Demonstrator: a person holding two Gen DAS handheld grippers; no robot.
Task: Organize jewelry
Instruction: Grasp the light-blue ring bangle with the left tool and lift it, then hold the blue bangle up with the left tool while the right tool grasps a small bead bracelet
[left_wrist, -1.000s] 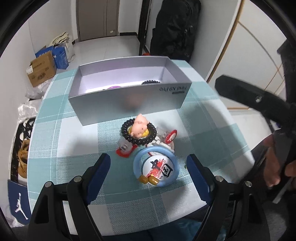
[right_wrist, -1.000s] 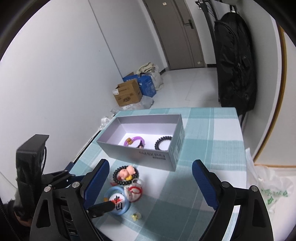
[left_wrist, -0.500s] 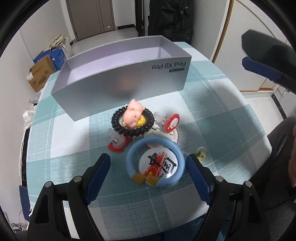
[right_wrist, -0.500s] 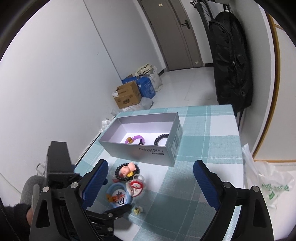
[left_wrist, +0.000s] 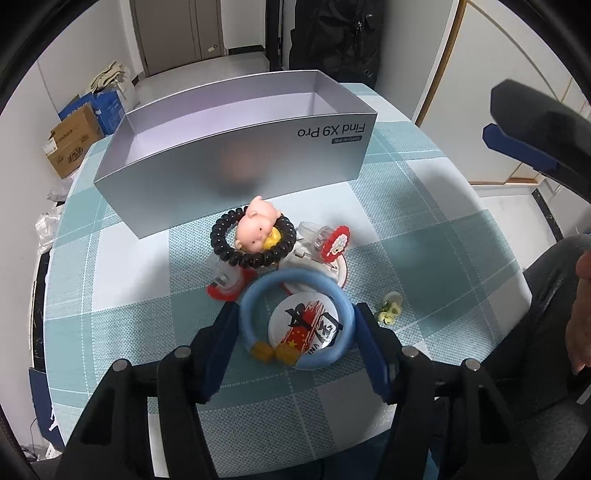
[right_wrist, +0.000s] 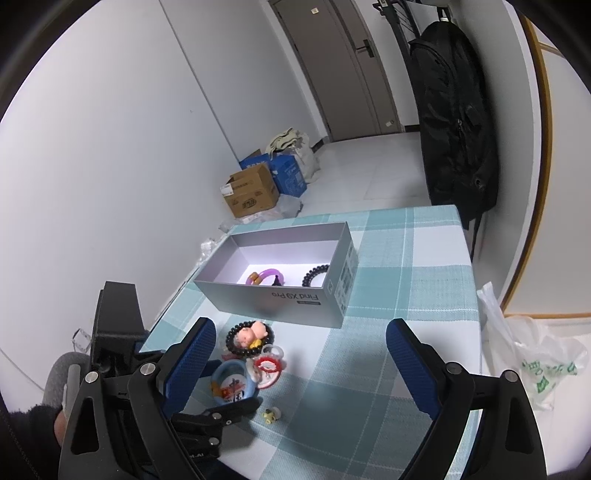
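A blue bangle (left_wrist: 255, 295) lies on the checked table around a round red-and-white badge (left_wrist: 308, 323). My left gripper (left_wrist: 297, 330) has closed in until its fingers touch both sides of the bangle. Behind it lie a black bead bracelet (left_wrist: 221, 236) with a pink pig toy (left_wrist: 256, 223) in it, and red-and-white clips (left_wrist: 334, 240). The silver box (left_wrist: 236, 162) stands beyond them; the right wrist view shows a purple bangle (right_wrist: 271, 273) and a black bracelet (right_wrist: 314, 275) in it. My right gripper (right_wrist: 301, 363) is open and empty, high above the table.
A small yellow-green trinket (left_wrist: 389, 310) lies to the right of the blue bangle. Cardboard boxes (right_wrist: 249, 192) sit on the floor by the wall. A black bag (right_wrist: 454, 118) hangs past the table's far end. A plastic bag (right_wrist: 535, 365) lies to the table's right.
My left gripper has moved down and forward to the blue bangle, and its jaws have narrowed from wide open onto the bangle's sides. My right gripper has risen a little.
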